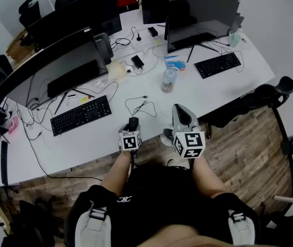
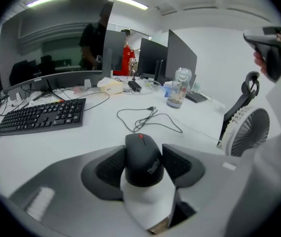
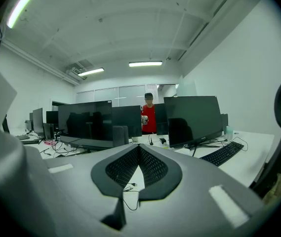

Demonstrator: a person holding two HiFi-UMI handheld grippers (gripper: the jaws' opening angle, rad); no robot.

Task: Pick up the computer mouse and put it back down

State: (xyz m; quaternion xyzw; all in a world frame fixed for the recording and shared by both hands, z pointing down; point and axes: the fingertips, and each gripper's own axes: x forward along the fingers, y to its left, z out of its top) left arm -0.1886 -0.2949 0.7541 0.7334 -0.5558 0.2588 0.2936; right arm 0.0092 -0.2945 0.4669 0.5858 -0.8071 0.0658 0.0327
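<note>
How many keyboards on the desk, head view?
2. Left keyboard lies before the near monitor; right keyboard before the far monitor. Others may be hidden.

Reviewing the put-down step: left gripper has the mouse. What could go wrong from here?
1. The left gripper pinches the mouse on its rounded sides, so it may slip.
2. The loose cable looped ahead might drag or snag.
3. The grip sits near the desk edge, so a short put-down could drop it.
</note>
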